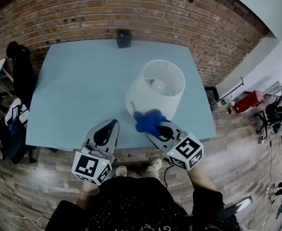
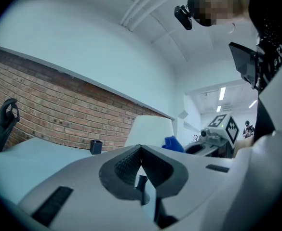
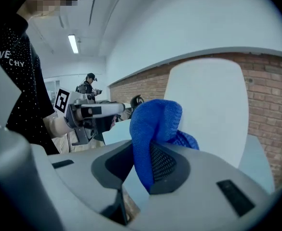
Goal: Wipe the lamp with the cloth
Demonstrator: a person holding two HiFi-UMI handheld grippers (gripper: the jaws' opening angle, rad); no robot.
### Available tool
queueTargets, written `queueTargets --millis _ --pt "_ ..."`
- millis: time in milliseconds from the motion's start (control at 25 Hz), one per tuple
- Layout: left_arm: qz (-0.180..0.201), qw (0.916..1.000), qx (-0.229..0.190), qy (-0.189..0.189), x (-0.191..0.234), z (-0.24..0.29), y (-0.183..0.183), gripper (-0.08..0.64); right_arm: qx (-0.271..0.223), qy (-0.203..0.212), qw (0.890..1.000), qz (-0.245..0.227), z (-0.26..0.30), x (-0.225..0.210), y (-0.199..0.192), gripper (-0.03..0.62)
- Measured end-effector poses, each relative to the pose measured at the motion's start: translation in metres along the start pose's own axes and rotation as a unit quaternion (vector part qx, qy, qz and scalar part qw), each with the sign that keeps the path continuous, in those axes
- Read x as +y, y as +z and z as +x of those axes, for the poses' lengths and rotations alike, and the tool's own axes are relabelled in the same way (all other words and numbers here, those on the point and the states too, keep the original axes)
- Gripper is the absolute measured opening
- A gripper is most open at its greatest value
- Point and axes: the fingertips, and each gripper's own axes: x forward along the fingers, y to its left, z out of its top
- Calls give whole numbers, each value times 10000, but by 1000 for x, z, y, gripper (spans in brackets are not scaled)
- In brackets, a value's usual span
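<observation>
A white lamp with a drum shade stands on the pale blue table, right of centre. My right gripper is shut on a blue cloth, which lies against the lower near side of the shade. In the right gripper view the cloth bulges out between the jaws with the white shade just behind it. My left gripper hovers at the table's near edge, left of the lamp, jaws closed with nothing in them. In the left gripper view the lamp and the cloth show ahead to the right.
A small dark box sits at the table's far edge against the brick wall. A black chair stands left of the table. Red equipment and other gear lie on the wooden floor to the right.
</observation>
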Motion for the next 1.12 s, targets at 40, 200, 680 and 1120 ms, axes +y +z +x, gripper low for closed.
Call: queueTargets --millis 40,200,680,1120 --pt "0 10000 2 15 1 0 0 9 49 44 9999 152 2 1 -10 80" --pt "-18 10000 50 43 3 -3 -4 8 272 229 9972 662 10 9 -47 80" --pt "-29 9998 169 -91 -7 3 -19 9 -483 507 9903 1203 -52 9 -35 80" --pt "79 9991 406 106 -9 -7 -34 8 -510 531 9867 1453 31 25 -88 80"
